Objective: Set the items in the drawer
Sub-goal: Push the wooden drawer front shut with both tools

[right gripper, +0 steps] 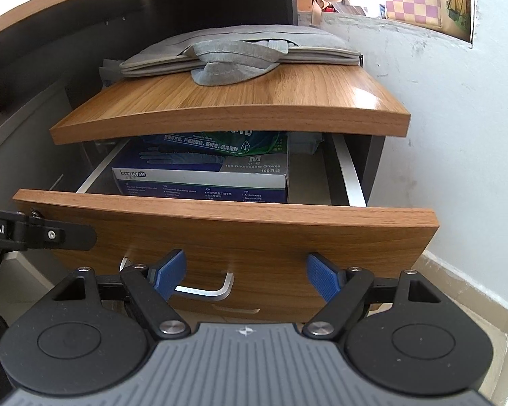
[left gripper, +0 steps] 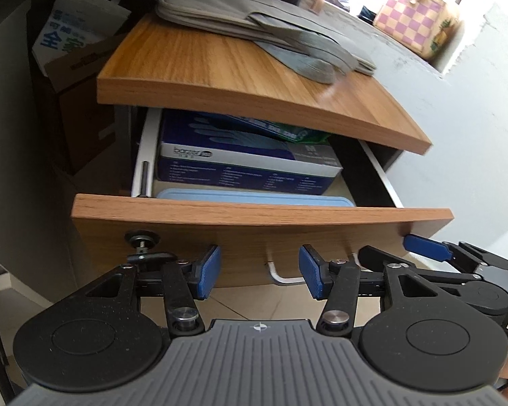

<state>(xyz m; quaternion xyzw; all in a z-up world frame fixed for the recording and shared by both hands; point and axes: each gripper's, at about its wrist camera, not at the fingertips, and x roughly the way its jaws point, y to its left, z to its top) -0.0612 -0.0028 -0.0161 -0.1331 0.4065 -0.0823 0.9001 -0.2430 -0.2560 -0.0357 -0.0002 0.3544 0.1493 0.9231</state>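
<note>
Two grippers hang side by side in front of the pulled-out drawer [right gripper: 227,233], both with jaws spread wide and nothing between the blue pads. The left gripper [left gripper: 259,275] faces the drawer front just below its top edge, the metal handle [left gripper: 281,275] showing in the gap between its fingers but not touched. The right gripper [right gripper: 247,277] sits a little to the right of it, its left finger [right gripper: 167,274] overlapping the handle in its own view; whether the pad touches the metal cannot be told.

Beyond the drawer front, inside the drawer, a pale blue flat lid or tray [left gripper: 254,199] lies against the front wall. Behind it rests a blue box of disposable gloves [right gripper: 203,177], with a green packet [right gripper: 240,143] lying on top, partly tucked under the cabinet top. All of these lie well ahead of and above both sets of jaws.

Farther back, a grey fabric sleeve [right gripper: 240,52] lies on the wooden cabinet top [right gripper: 254,101]. A pink-and-cream checked bag [left gripper: 413,20] stands on the ledge beyond.
</note>
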